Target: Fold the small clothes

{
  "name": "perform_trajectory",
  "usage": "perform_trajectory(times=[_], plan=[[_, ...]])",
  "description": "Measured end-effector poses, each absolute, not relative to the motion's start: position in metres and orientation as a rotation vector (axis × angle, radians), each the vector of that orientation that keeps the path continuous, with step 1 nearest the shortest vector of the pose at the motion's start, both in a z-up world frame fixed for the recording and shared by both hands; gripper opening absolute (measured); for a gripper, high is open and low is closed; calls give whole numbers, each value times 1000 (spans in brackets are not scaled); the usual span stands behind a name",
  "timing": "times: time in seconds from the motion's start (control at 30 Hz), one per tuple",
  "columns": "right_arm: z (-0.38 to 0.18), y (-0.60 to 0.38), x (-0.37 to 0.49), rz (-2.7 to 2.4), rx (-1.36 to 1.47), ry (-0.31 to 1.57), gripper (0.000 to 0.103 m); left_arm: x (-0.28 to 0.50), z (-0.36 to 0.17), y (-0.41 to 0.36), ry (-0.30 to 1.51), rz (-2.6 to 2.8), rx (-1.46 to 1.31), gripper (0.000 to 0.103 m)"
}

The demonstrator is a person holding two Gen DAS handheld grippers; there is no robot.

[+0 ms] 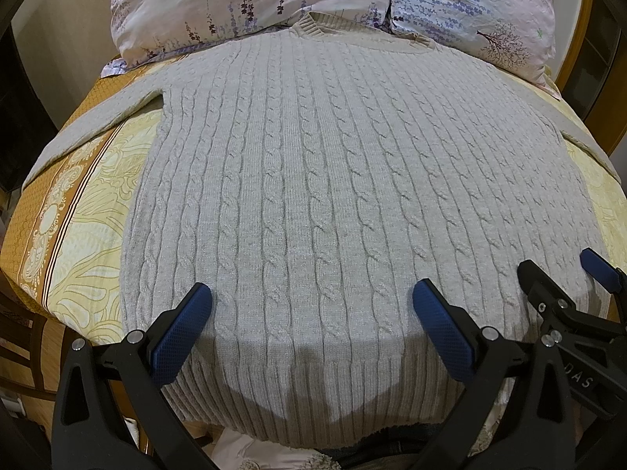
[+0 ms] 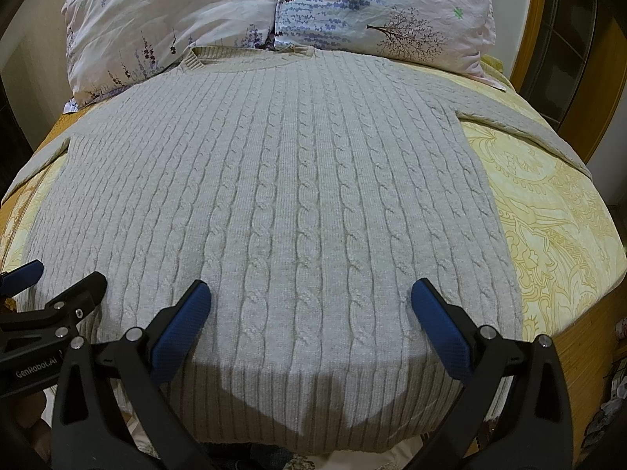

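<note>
Sweater point(image 1: 313, 196) flat beneath (both) spread jaws

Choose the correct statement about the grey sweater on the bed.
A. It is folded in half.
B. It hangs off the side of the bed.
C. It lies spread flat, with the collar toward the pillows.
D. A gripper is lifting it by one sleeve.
C: the sweater lies flat, its collar against the pillows, and the left gripper and right gripper are both open above the hem.

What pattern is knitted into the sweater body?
Vertical cable-knit columns in light grey on the sweater, ribbed at the hem; clearest in the right wrist view.
</note>
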State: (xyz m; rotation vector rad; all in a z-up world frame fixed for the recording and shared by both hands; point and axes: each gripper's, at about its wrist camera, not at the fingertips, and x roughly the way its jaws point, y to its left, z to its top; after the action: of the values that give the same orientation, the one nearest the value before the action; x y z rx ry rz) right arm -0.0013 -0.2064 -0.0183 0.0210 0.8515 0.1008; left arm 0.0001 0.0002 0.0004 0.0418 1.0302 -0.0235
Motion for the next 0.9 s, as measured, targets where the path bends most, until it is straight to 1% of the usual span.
perform_trajectory(times=[0.33,0.53,0.9], plan=[[-19,-208,-2,117,11,853,101,1,8,-1,1022,-24,43,102],[-19,-208,1,146,0,836,101,-6,1,-1,1011,-23,41,102],[-19,-216,0,207,8,758,101,-3,2,0,1011,-33,45,102]])
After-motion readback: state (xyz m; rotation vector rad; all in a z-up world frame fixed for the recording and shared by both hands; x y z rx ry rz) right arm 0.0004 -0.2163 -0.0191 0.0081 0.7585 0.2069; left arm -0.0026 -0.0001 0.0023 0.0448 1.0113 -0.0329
